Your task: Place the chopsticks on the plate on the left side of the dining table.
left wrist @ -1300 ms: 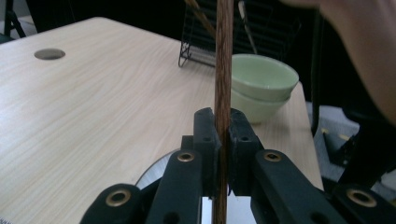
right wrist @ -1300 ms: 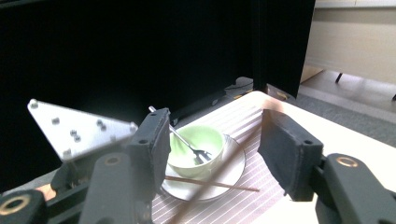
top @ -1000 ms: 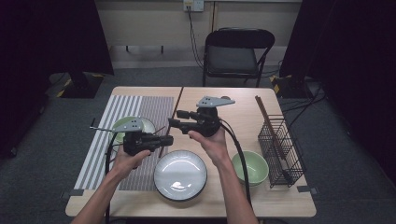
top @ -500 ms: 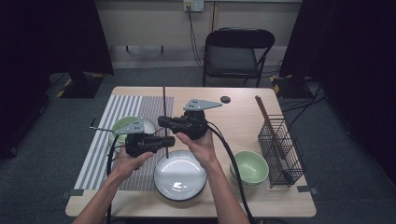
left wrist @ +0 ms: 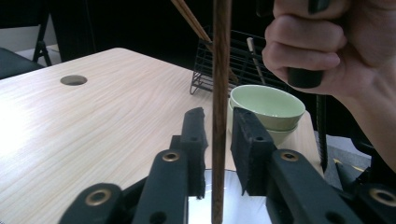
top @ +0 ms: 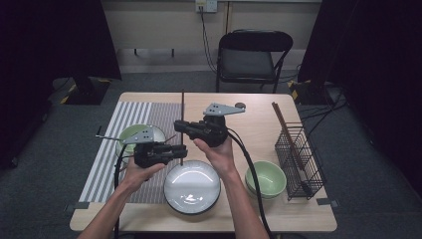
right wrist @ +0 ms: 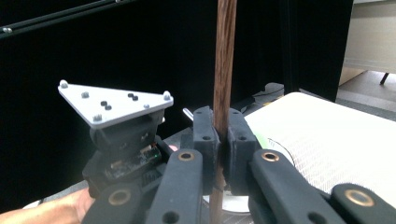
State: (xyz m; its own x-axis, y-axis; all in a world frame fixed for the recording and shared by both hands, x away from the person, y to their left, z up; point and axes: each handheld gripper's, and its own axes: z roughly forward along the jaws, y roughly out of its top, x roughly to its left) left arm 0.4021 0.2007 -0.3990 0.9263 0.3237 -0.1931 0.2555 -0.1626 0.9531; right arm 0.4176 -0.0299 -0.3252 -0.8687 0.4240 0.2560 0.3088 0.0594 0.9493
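A slim dark brown wooden chopstick (top: 182, 117) stands upright above the table, between the two hands and over the far edge of a round white plate (top: 192, 187). The right gripper (right wrist: 219, 135) has its two black jaws closed tight on the stick, whose shaft (right wrist: 224, 60) rises straight out of the clamped pads; in the high view this gripper (top: 180, 127) points toward the left side of the table. The left gripper (left wrist: 219, 140) has the same stick (left wrist: 220, 70) lower down between its jaws, but a clear gap shows on each side of the wood: the jaws have just been opening and no longer press on it. In the high view that gripper (top: 182, 149) points to the right, just below the other one. A pale green ceramic bowl (top: 265, 179) sits right of the plate, near a black wire rack (top: 301, 162) holding more sticks. Another green bowl (top: 130, 134) rests on a grey striped placemat (top: 112, 144) behind the left hand. All stand on a light wooden table (top: 254, 119).
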